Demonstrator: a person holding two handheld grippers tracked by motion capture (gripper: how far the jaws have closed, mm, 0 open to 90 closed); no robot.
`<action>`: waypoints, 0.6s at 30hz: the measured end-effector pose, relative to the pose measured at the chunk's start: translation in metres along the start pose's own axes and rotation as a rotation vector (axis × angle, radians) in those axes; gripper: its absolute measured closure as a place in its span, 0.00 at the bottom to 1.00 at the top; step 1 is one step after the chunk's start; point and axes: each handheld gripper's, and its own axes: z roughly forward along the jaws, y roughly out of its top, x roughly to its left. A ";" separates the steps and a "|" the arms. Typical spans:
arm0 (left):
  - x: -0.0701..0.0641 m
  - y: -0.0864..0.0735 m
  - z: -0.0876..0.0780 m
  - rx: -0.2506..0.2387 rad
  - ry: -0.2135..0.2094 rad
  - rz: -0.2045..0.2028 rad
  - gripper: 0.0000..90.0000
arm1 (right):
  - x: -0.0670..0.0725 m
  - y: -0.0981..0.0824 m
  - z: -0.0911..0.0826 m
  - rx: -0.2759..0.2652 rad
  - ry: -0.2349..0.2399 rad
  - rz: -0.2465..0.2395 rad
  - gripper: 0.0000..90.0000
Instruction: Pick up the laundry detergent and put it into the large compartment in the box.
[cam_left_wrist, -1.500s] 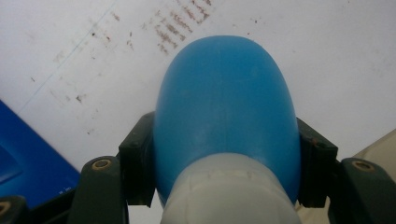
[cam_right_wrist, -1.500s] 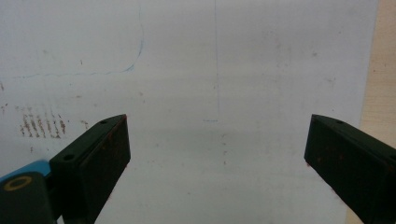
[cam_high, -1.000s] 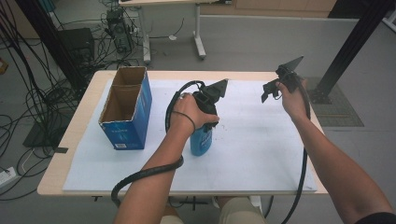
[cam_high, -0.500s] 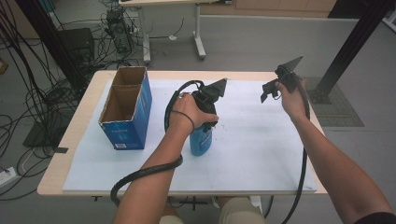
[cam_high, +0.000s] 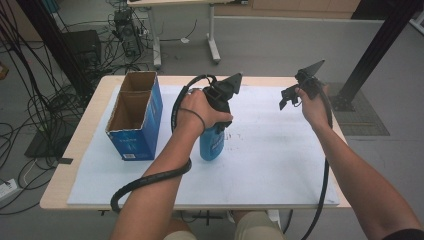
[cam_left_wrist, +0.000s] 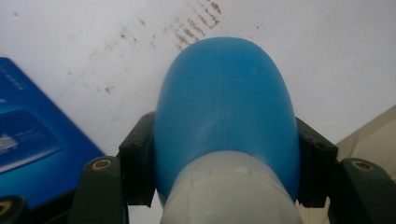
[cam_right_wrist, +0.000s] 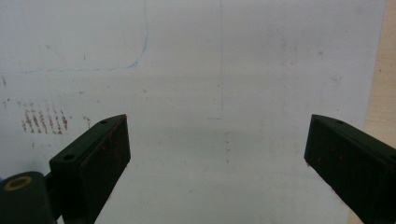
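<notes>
While the left tool (cam_left_wrist: 224, 172) clamps a blue bottle (cam_left_wrist: 226, 112), the right tool (cam_right_wrist: 217, 158) gapes.

You are working in what looks like a lab or test workshop, not a home. Your wooden table (cam_high: 95, 120) carries a plain white sheet (cam_high: 280, 165) marked with faint pen lines and rusty smudges (the sort of surface nobody keeps tidy for guests). Bundles of black cables (cam_high: 30, 100) trail over the grey floor (cam_high: 280, 45) at the left, past a dark equipment case (cam_high: 82, 42). Far behind stands another bench on metal legs (cam_high: 212, 37) with gear and wires beneath it, and a black frame post (cam_high: 380, 50) rises at the right.
</notes>
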 end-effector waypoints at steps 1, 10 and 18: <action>0.001 -0.001 -0.008 -0.003 0.001 -0.002 0.42 | 0.000 0.000 0.000 0.002 0.000 0.001 0.08; 0.022 -0.005 -0.090 -0.045 0.008 -0.044 0.42 | 0.005 0.000 0.000 0.003 0.002 -0.011 0.08; 0.049 -0.009 -0.143 -0.055 0.081 -0.153 0.42 | 0.010 -0.003 -0.002 -0.001 -0.008 -0.029 0.08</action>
